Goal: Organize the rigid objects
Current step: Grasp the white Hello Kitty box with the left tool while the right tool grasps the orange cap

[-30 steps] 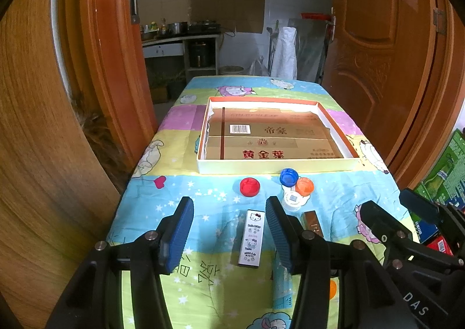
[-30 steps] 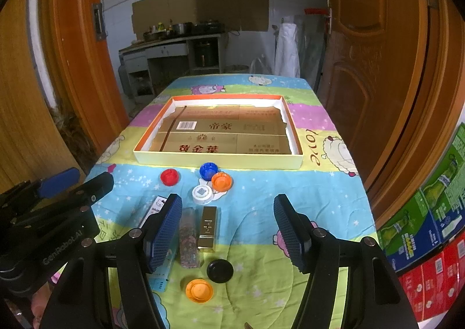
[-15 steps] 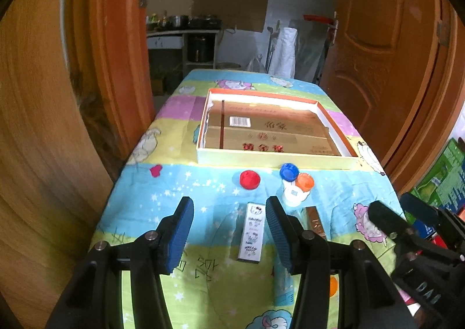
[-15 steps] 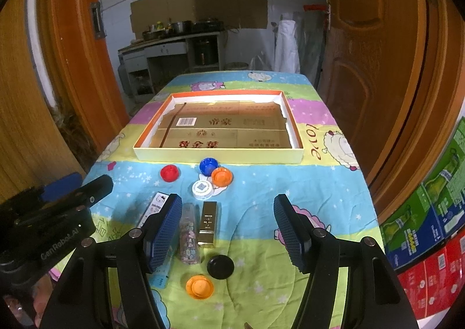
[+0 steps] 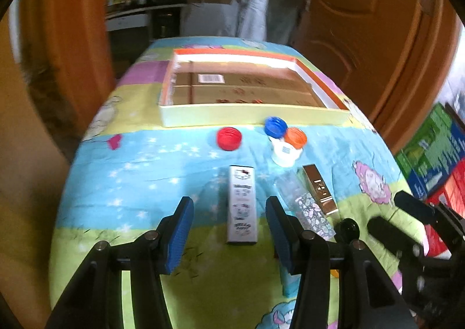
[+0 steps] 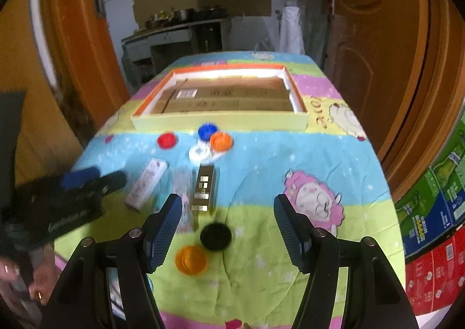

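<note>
Between the left gripper's [image 5: 229, 214] wide-apart, empty jaws lay the white box [image 5: 242, 206], long axis running straight ahead; right gripper [image 6: 228, 214], equally spread, hovered farther off above the tabletop [image 5: 145, 172].

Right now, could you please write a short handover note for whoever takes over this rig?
Left gripper: open, holding nothing, straddling the white Hello Kitty box.
Right gripper: open, holding nothing, above the black cap and the orange cap.
On the cloth in front of the tray: red cap, blue cap, another orange cap, white cap, gold box, and a clear patterned box.
Done: nothing; the tray holds none of the loose items.
Left: everything remains to be sorted.
</note>
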Demonstrator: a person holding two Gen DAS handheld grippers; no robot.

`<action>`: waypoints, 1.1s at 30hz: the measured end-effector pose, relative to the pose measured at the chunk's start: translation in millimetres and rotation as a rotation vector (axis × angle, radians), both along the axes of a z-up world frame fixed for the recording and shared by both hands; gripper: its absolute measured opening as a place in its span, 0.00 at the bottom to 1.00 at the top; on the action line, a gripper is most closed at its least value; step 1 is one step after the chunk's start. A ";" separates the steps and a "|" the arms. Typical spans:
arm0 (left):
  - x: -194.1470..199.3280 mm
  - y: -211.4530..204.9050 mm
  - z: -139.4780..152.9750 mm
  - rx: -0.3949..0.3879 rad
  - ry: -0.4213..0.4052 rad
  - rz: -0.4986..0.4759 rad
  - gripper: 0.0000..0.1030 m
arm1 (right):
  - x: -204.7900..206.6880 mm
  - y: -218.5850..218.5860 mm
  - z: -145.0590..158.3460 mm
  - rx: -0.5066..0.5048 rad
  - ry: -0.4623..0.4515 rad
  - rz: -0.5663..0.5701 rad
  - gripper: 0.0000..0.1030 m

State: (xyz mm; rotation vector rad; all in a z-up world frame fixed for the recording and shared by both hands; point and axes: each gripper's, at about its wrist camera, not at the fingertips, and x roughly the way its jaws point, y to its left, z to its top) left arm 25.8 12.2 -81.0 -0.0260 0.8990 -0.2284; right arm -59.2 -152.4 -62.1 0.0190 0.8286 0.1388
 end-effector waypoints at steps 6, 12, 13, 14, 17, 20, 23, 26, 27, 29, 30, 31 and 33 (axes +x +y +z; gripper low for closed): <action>16.1 -14.3 -17.2 0.015 0.029 -0.044 0.45 | -7.2 1.3 -15.2 -0.002 0.032 0.046 0.66; 20.1 -15.8 -27.8 0.027 0.030 -0.043 0.42 | -10.1 8.4 -24.0 -0.007 0.058 0.096 0.66; 20.2 -16.3 -28.0 0.030 0.029 -0.045 0.42 | -10.4 10.2 -25.6 -0.011 0.063 0.104 0.66; 19.8 -16.5 -28.1 0.033 0.025 -0.047 0.42 | -10.3 12.1 -28.1 -0.015 0.072 0.111 0.66; 17.3 -15.8 -29.0 0.045 0.009 -0.050 0.38 | -9.5 15.1 -33.9 -0.017 0.099 0.121 0.66; 16.1 -12.3 -29.6 0.031 -0.005 -0.048 0.35 | -9.3 16.8 -38.1 -0.017 0.112 0.128 0.66; 15.9 -8.1 -29.7 0.009 -0.012 -0.046 0.32 | -7.2 19.4 -45.5 -0.016 0.144 0.130 0.66; 14.8 -5.1 -29.9 0.006 -0.020 -0.035 0.26 | -8.2 23.3 -45.9 -0.038 0.131 0.134 0.65; 14.8 -3.6 -29.7 -0.004 -0.019 -0.035 0.26 | -8.4 24.1 -46.1 -0.041 0.129 0.136 0.60; 14.8 -1.4 -29.7 -0.017 -0.016 -0.032 0.25 | -10.2 25.8 -45.7 -0.056 0.120 0.133 0.49; 14.7 -0.4 -29.7 -0.023 -0.016 -0.029 0.25 | -10.9 25.9 -45.5 -0.055 0.117 0.134 0.40; 14.4 0.9 -29.6 -0.030 -0.015 -0.023 0.25 | -11.2 25.3 -45.0 -0.054 0.116 0.134 0.37; 13.7 2.6 -29.5 -0.038 -0.012 -0.014 0.25 | -11.8 23.8 -43.9 -0.053 0.113 0.133 0.30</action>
